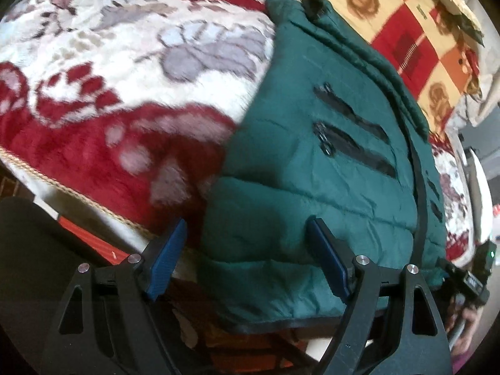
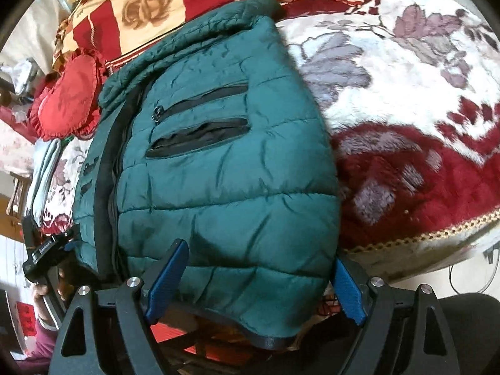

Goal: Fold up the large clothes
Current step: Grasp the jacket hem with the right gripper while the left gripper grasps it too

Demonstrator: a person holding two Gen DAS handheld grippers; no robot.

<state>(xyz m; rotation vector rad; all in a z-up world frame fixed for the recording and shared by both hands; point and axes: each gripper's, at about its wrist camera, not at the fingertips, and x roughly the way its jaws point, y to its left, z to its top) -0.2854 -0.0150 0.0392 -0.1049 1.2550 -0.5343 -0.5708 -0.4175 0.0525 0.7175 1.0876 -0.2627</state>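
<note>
Green puffer jacket [image 1: 312, 172] flat on the floral blanket [image 1: 109, 78], hem toward both grippers, long axis running away. Left gripper [image 1: 247, 259] and right gripper [image 2: 256, 284] spread wide, empty, straddling opposite hem corners.

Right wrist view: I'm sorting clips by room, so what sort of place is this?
Most likely a bedroom at home. The green puffer jacket lies on a bed with a plush floral blanket, a red heart-shaped cushion and a checked quilt behind it.

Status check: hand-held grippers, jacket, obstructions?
Left hand-held gripper and right open, at hem. Green jacket flat on floral blanket, unfolded. Nothing in the way.
</note>
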